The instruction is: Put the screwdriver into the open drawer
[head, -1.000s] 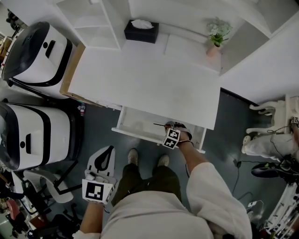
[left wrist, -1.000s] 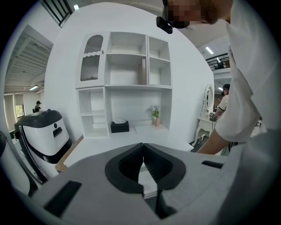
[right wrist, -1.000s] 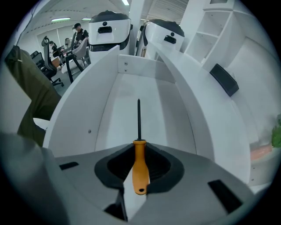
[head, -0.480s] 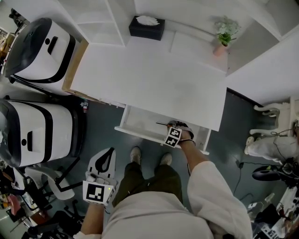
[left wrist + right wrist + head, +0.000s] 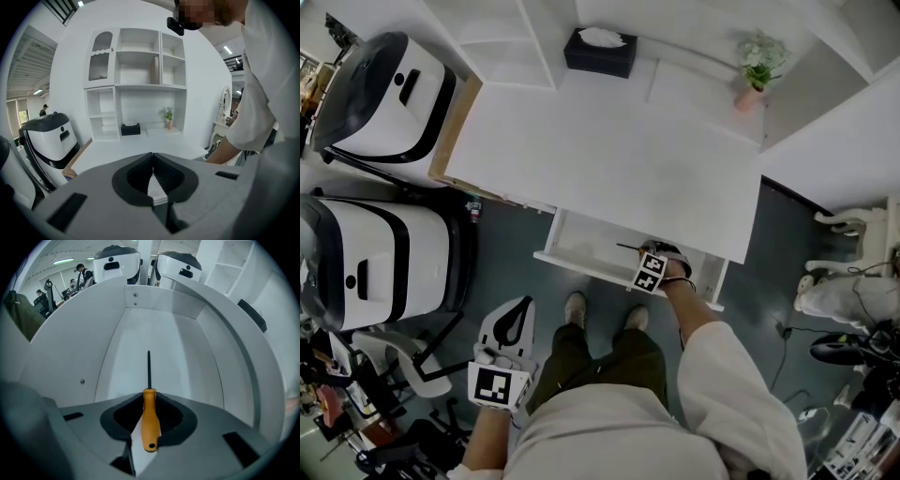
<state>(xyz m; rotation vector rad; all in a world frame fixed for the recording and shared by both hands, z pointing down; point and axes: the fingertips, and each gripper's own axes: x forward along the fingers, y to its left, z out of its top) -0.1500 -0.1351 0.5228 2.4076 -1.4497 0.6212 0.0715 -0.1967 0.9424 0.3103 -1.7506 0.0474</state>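
Note:
The screwdriver [image 5: 150, 423] has an orange handle and a thin dark shaft [image 5: 628, 247]. It points down at the floor of the open white drawer [image 5: 581, 242]. My right gripper [image 5: 149, 397] hangs over the drawer's right part [image 5: 654, 261], aimed steeply down. Its jaws are opening, with the orange handle still between the pads and touching both. In the right gripper view the drawer's floor [image 5: 154, 333] is bare beneath the shaft. My left gripper [image 5: 514, 309] is held low at the left, away from the desk. Its jaws are shut on nothing [image 5: 153, 159].
The white desk top [image 5: 609, 159] carries a black tissue box [image 5: 600, 52] and a small potted plant [image 5: 757, 70] at the back. Two large white-and-black machines [image 5: 366, 262] stand on the floor at the left. The person's feet [image 5: 605, 314] are right in front of the drawer.
The right gripper has sunk slightly into the drawer with the screwdriver. The left gripper has stayed where it was.

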